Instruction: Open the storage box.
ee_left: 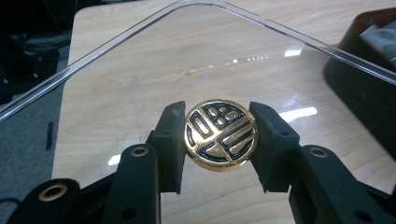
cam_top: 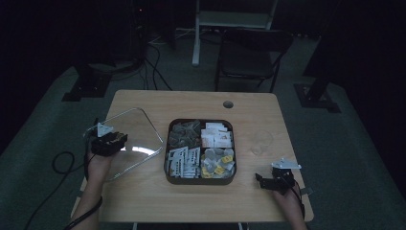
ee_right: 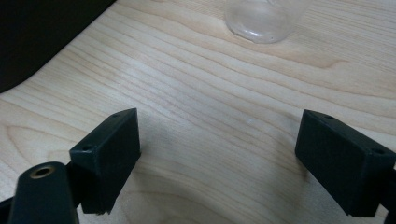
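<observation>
Left claw [ee_left: 219,135]: you are clamping the gold knob [ee_left: 220,134] of the clear glass lid [cam_top: 134,136], held over the counter [cam_top: 191,100] left of the tea tray [cam_top: 167,143]. Right claw [ee_right: 219,154]: you are resting it apart, gripping nothing.

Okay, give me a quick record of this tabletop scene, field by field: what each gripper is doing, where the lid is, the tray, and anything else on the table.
left gripper: shut on the gold knob of the clear lid
clear lid: left of the tray, over the table's left part
right gripper: open, nothing between the jaws, above bare table
tray: dark, four compartments of packets, uncovered, mid-table
glass: clear, standing right of the tray
</observation>
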### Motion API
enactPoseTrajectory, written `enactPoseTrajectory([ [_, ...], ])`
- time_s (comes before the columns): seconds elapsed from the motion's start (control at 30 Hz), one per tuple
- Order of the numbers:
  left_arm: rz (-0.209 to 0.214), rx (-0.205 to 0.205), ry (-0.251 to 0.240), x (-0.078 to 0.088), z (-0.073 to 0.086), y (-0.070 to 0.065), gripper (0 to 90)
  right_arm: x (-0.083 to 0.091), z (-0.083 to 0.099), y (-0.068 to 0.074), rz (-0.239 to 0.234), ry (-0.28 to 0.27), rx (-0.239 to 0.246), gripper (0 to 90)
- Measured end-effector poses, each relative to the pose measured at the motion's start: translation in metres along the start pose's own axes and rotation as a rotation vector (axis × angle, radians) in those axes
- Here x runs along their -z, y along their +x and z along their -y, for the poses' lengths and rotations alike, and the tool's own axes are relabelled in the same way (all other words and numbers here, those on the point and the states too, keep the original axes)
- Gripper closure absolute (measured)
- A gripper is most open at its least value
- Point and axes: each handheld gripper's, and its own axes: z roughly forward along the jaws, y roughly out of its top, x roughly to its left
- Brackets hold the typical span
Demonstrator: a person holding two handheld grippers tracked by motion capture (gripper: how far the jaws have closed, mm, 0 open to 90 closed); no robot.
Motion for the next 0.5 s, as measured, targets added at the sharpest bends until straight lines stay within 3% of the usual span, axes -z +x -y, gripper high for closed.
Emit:
enactPoseTrajectory([
  [0.17,-0.009,0.017,0.017,-0.012,0.009,-0.002,59.7,0.0,0.0,0.0,0.0,0.0,0.0,13.6],
  [0.5,-0.014,0.011,0.043,-0.029,0.014,-0.009,59.7,0.0,0.0,0.0,0.0,0.0,0.0,13.6],
])
